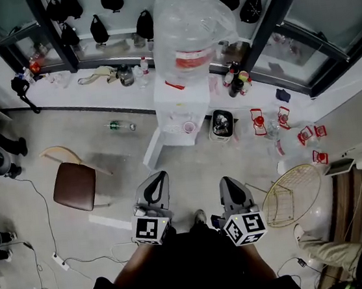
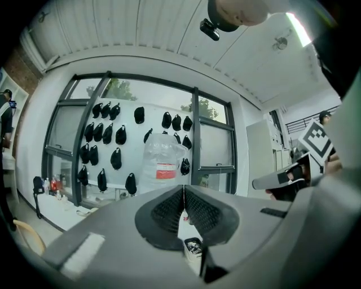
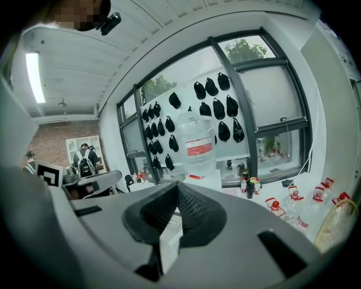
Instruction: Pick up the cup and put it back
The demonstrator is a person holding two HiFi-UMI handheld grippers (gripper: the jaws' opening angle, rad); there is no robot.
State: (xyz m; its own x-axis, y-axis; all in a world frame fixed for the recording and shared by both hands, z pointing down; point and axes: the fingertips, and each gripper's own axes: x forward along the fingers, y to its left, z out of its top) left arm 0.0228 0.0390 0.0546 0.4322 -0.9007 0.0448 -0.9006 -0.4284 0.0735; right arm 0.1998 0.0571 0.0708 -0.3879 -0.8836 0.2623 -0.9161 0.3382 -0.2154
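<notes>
Cables [image 1: 43,213] trail over the floor at the far left, and just right of them stands a brown chair [image 1: 75,185] with a pale curved back. A green bottle [image 1: 114,125] lies on its side on the floor beyond it. My left gripper [image 1: 158,180] hangs low in the head view, close to my body, well apart from everything on the floor; in its own view [image 2: 184,195] my two ribbed pads are pressed together with nothing between them. Ahead, past both my tips, stands the white water dispenser [image 1: 173,105], carrying a big water bottle [image 1: 190,31] wrapped in clear plastic. The cup [image 1: 189,127], small and pinkish, sits on the dispenser's front shelf, far from either gripper and untouched. Just beside the dispenser's right side is a black bin [image 1: 222,124] with rubbish in it. My right gripper [image 1: 230,184] hangs level with the left one and near it; its own view [image 3: 176,195] shows those pads closed on each other too, empty. Further right, red-capped bottles [image 1: 258,122] stand scattered on the floor, and a wire chair [image 1: 296,193] sits nearest me.
</notes>
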